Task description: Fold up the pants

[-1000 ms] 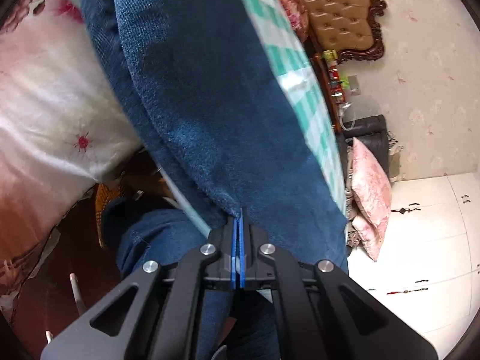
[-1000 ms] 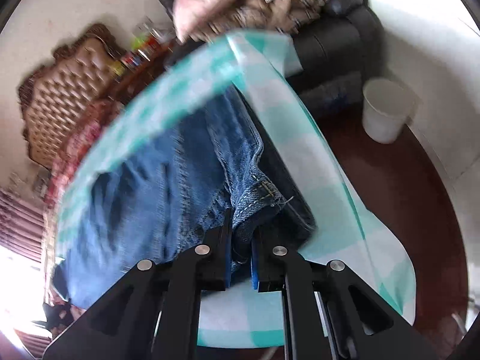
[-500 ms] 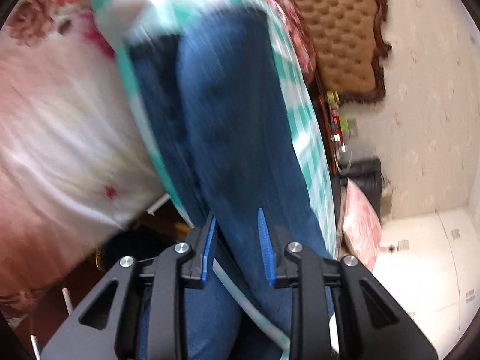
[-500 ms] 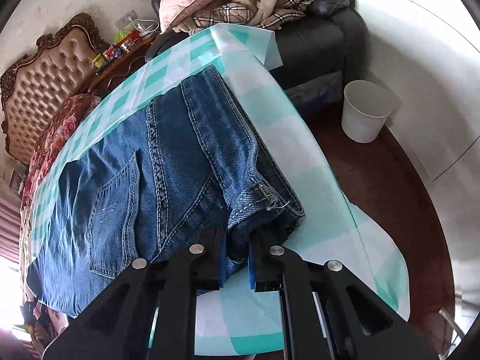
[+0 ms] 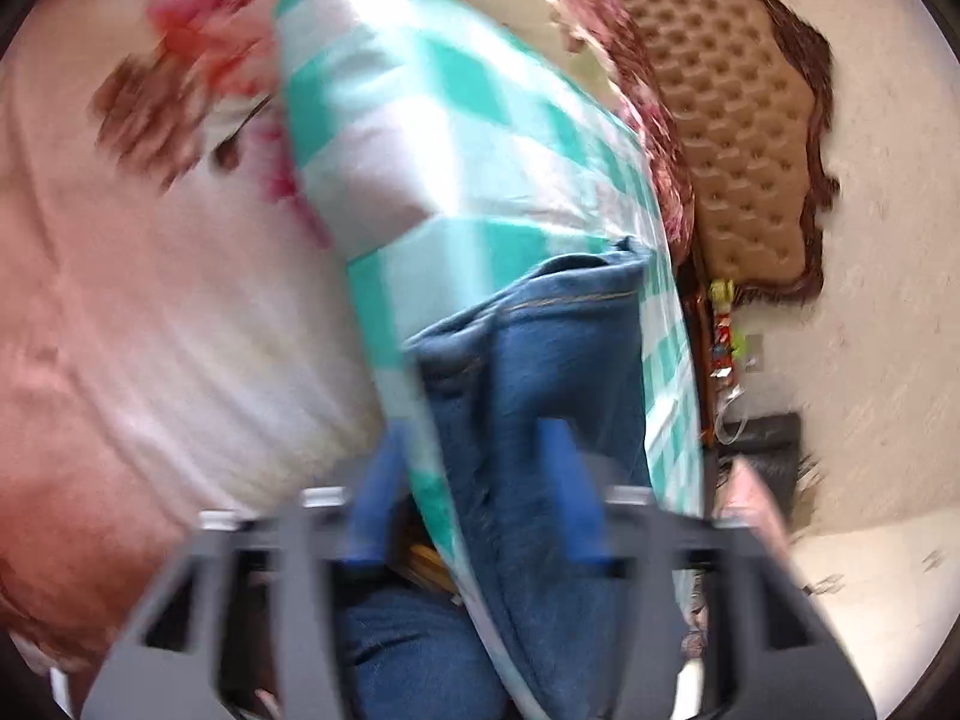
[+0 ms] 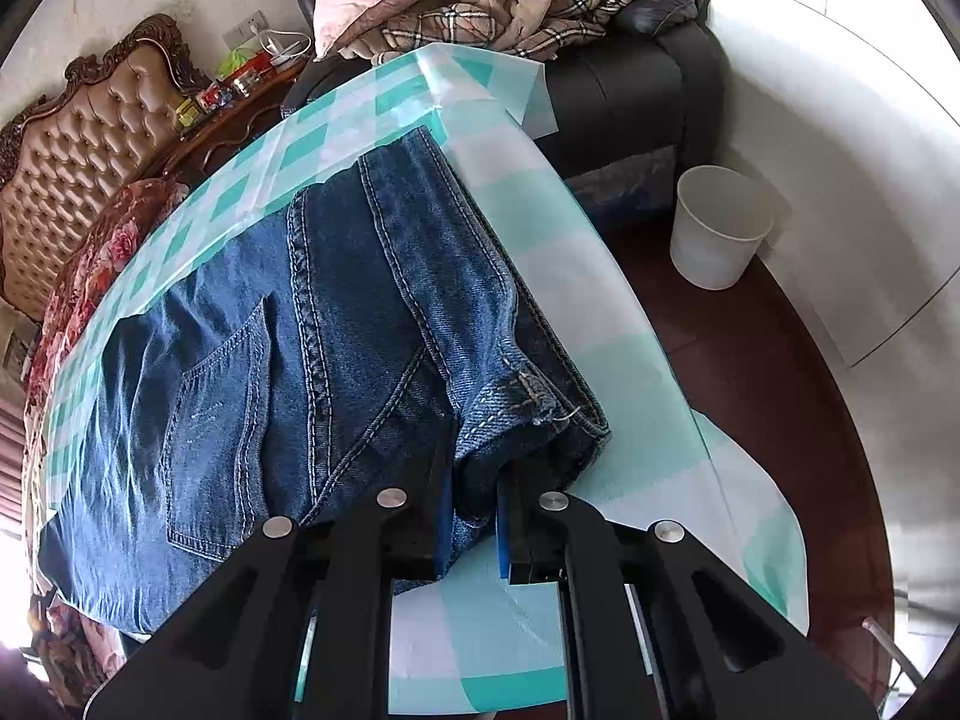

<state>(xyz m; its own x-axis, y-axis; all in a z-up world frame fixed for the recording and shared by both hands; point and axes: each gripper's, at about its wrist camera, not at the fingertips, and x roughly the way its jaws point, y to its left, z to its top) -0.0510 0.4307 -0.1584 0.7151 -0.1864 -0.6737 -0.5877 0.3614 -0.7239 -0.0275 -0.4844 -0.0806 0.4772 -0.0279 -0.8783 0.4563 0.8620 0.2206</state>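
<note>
Blue denim pants lie folded on a table with a teal-and-white checked cloth. My right gripper stands at the near corner of the fold, its blue pads close around the bunched denim hem. In the blurred left wrist view, the pants run along the cloth, and my left gripper is open, its blue fingers spread either side of the fabric.
A white bucket stands on the dark floor right of the table. A black sofa with pillows and a plaid blanket is behind. A tufted headboard and floral bedding lie to the left.
My left gripper has let go of the denim, opened wide and pulled back along the table. My right gripper has stayed on the hem while the pants settled flat.
</note>
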